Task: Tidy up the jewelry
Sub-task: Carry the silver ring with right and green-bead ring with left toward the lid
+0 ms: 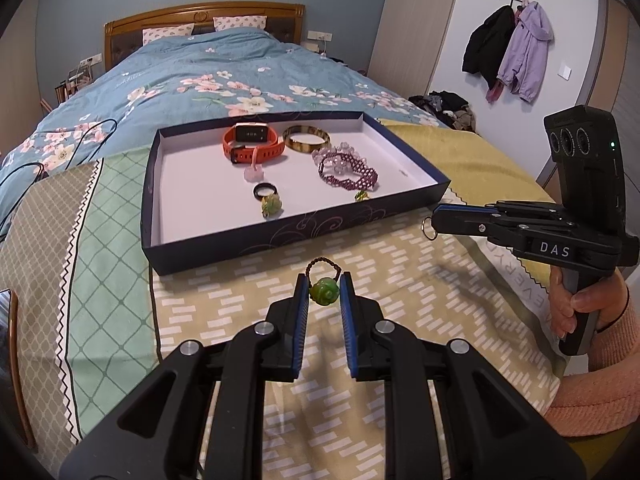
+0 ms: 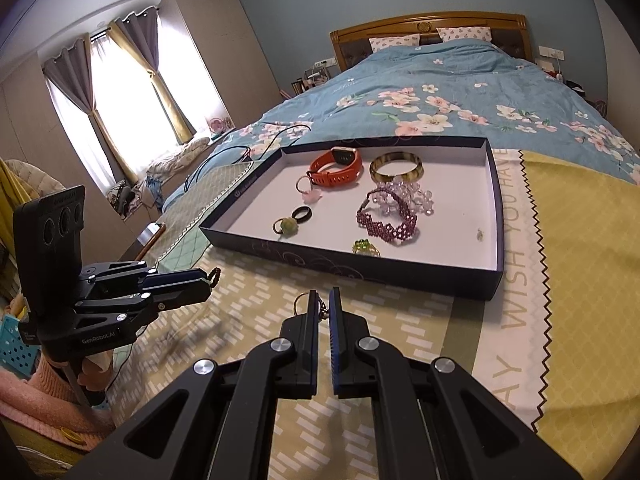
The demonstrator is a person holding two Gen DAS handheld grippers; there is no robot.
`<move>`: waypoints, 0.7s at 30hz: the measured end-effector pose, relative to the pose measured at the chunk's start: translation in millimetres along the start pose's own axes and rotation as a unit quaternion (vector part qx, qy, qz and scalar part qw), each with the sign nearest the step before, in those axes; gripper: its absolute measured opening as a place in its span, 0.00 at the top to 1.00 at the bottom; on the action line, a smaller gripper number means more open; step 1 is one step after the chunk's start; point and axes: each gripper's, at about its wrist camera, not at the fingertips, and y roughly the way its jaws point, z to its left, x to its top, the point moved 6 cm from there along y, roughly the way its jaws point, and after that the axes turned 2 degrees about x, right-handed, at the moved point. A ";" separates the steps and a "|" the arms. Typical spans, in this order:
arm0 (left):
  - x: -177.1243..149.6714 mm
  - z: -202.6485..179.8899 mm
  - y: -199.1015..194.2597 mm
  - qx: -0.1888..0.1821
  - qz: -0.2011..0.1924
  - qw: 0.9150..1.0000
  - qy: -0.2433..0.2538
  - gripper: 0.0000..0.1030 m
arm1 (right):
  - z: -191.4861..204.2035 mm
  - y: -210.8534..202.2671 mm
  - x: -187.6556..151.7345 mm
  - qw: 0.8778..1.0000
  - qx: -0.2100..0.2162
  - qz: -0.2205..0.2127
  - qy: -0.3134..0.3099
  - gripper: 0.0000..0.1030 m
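Note:
My left gripper (image 1: 324, 280) is shut on a green bead ring (image 1: 323, 291) with a brown beaded loop, held above the patterned cloth in front of the dark blue tray (image 1: 280, 236). My right gripper (image 2: 323, 297) is shut on a thin metal ring (image 2: 300, 305); in the left wrist view that ring (image 1: 429, 229) sticks out of its tip. The tray (image 2: 360, 266) holds an orange watch (image 1: 252, 142), a striped bangle (image 1: 306, 140), a purple beaded bracelet (image 1: 348, 172), a clear bead bracelet (image 1: 338, 152), a black ring (image 1: 265, 190) and small rings.
The tray lies on patterned cloths (image 1: 360, 272) at the foot of a bed with a blue floral quilt (image 1: 200, 80). Black cables (image 1: 36, 160) trail at the left. Coats (image 1: 516, 48) hang on the right wall. A wooden chair edge (image 1: 16, 360) is at far left.

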 end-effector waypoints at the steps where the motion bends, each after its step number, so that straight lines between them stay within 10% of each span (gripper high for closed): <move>1: 1.3 -0.7 -0.8 0.002 -0.002 1.000 0.002 0.84 | -0.1 -0.4 1.0 1.000 0.001 -0.002 0.001 0.97; 21: 18.5 -7.5 -12.0 0.002 -0.031 0.999 0.010 0.84 | -1.2 -7.2 18.1 1.000 0.005 -0.031 0.004 0.97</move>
